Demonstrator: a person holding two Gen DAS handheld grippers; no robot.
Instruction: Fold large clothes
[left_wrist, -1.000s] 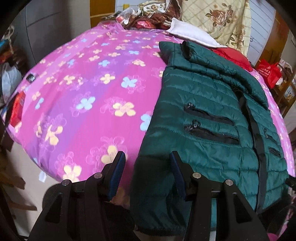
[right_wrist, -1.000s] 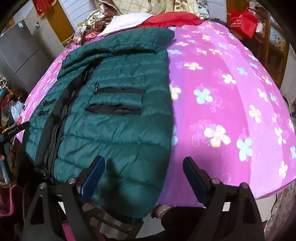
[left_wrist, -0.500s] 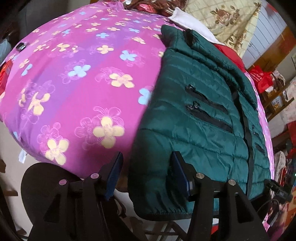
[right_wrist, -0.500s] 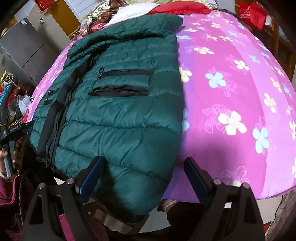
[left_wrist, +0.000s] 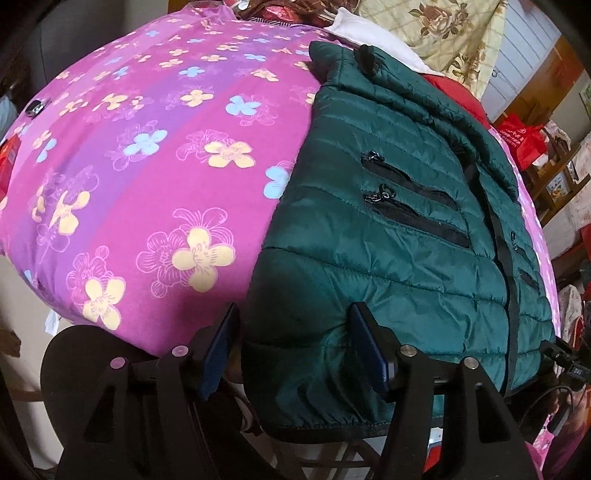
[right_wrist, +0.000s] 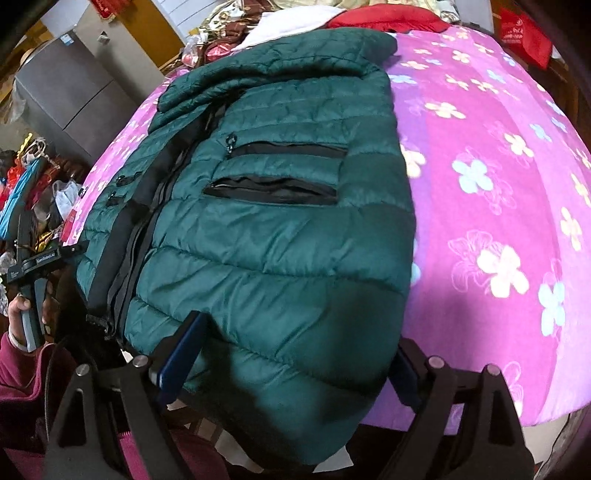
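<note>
A dark green quilted puffer jacket (left_wrist: 406, 229) lies front up on a pink flowered bed cover (left_wrist: 155, 155), its hem hanging over the near edge. It also shows in the right wrist view (right_wrist: 280, 236). My left gripper (left_wrist: 295, 345) is open, its blue-padded jaws straddling the jacket's left hem corner. My right gripper (right_wrist: 291, 362) is open wide, its jaws on either side of the jacket's right hem corner. The left gripper also appears in the right wrist view (right_wrist: 33, 266), held in a hand.
A white pillow (left_wrist: 373, 40), a red cloth (right_wrist: 384, 18) and a floral quilt (left_wrist: 436, 33) lie at the bed's far end. A red bag (left_wrist: 524, 140) and shelves stand on the right. A grey cabinet (right_wrist: 70, 96) stands on the left.
Both grippers have moved forward to the jacket's hem, so the hem corners now sit between the open jaws. The jacket has not moved.
</note>
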